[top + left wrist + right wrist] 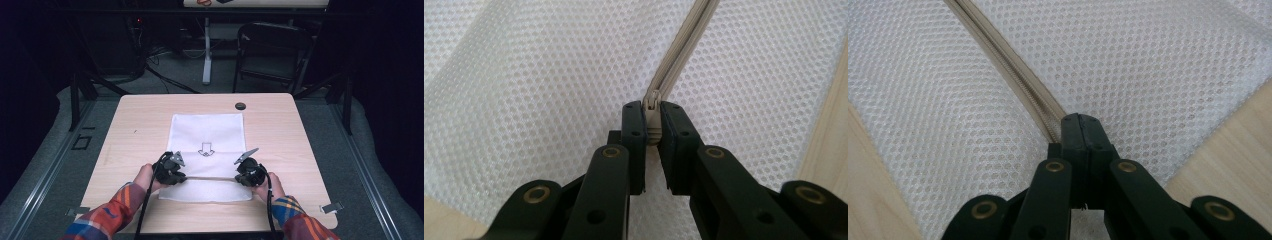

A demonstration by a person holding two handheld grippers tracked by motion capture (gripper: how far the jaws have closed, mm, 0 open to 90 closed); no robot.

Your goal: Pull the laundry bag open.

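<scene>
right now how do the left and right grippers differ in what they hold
The left gripper is shut on the zipper slider, with a slim gap between its jaws; the right gripper pinches the zipper tape end, jaws pressed fully together. Both rest on the white mesh bag, at opposite ends of its zipper.

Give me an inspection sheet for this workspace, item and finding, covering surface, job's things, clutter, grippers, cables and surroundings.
Surface: light wooden table, no damage seen.
Job's things: white mesh zipper bag lying flat, arrow mark printed on it; beige zipper runs between the grippers.
Clutter: small dark round object near the far edge.
Grippers: left gripper shut on the zipper slider; right gripper shut at the zipper's other end.
Cables: one black cable trails from each gripper toward the person.
Surroundings: dark folding chair, grey floor.
</scene>
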